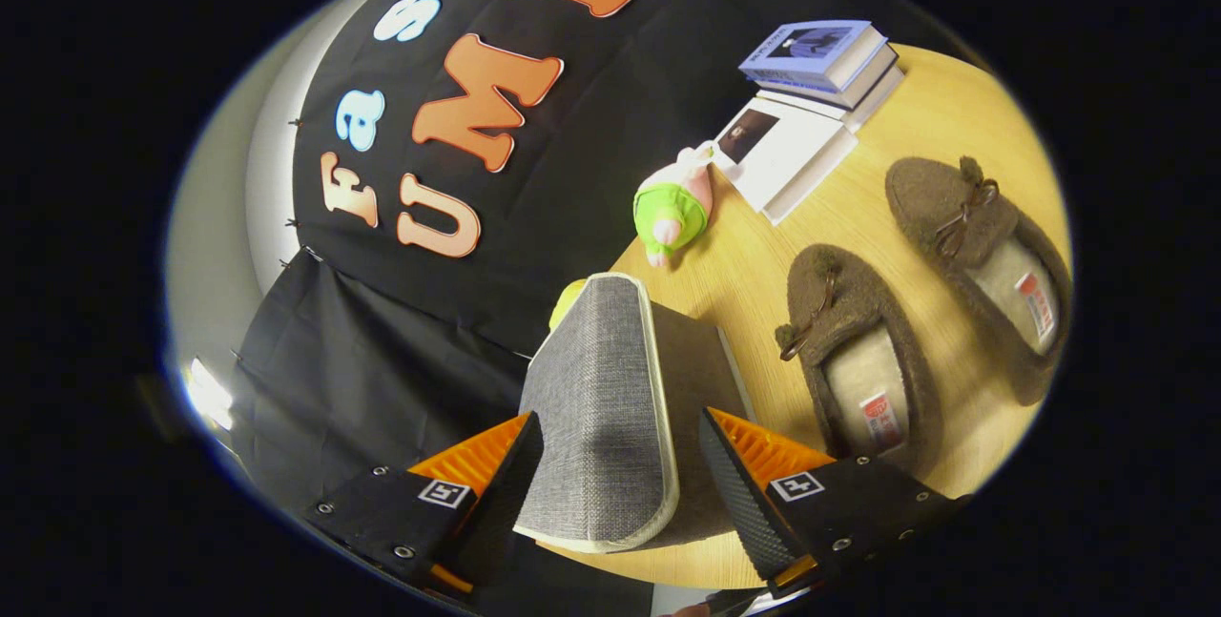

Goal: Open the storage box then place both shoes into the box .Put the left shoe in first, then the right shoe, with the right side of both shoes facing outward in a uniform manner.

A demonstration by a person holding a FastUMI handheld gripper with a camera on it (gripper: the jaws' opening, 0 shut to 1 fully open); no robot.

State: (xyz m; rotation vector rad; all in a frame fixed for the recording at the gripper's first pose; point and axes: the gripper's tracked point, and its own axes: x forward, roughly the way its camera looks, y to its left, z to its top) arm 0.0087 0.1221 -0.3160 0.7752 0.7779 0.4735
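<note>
Our fingers spread around the grey woven-fabric lid, contact unclear. Dark box behind it. At 1–2 o'clock, two brown fuzzy slippers on the wood-grain worktop.

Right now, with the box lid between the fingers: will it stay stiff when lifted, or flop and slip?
The grey fabric lid stands up between the open gripper fingers holding a flat panel shape, so it is probably stiff-boarded. Its woven surface likely grips well. The gap beside the right finger suggests it isn't clamped yet, so it may swing back down.
</note>
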